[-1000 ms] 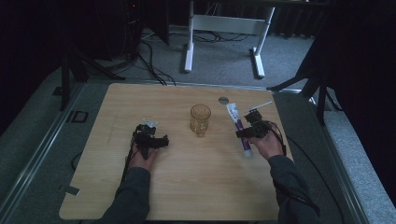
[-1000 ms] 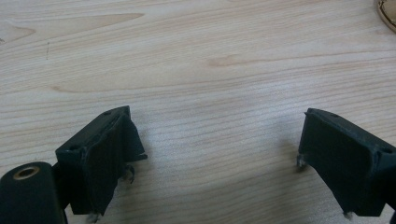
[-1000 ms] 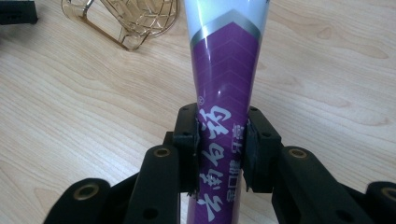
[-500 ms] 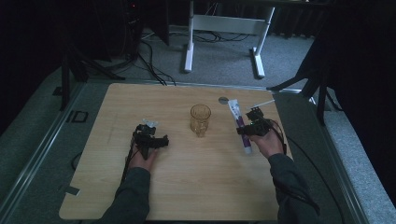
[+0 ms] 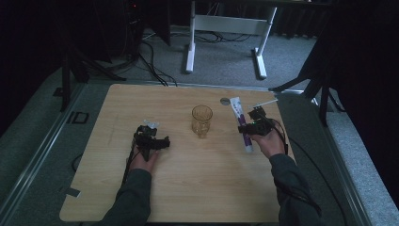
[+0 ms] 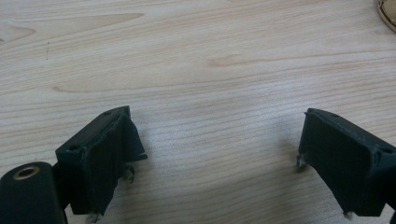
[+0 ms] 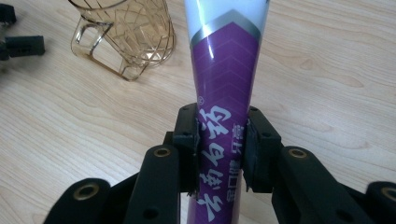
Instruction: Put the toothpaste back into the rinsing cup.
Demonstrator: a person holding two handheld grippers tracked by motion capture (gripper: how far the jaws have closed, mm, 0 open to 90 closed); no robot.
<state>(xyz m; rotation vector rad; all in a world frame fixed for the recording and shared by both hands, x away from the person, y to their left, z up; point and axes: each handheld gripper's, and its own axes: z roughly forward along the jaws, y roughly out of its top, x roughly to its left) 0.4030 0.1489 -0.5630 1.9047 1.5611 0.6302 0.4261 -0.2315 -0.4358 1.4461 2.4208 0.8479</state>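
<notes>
Your right gripper [image 7: 220, 140] clamps the tube [image 7: 224, 88] between its fingers, low on the worktop [image 5: 188, 188], ready to lift. Cup [image 7: 126, 32] stands ahead-left. Left gripper [image 6: 219, 158] idles, fingers spread, empty.

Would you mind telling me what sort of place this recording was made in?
Probably a lab or studio: a bare wooden table on grey carpet, loose cables on the floor and dark stand legs around it.

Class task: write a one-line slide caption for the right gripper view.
Right gripper shut on a purple-and-white toothpaste tube above the wooden table, amber glass mug behind it.
</notes>
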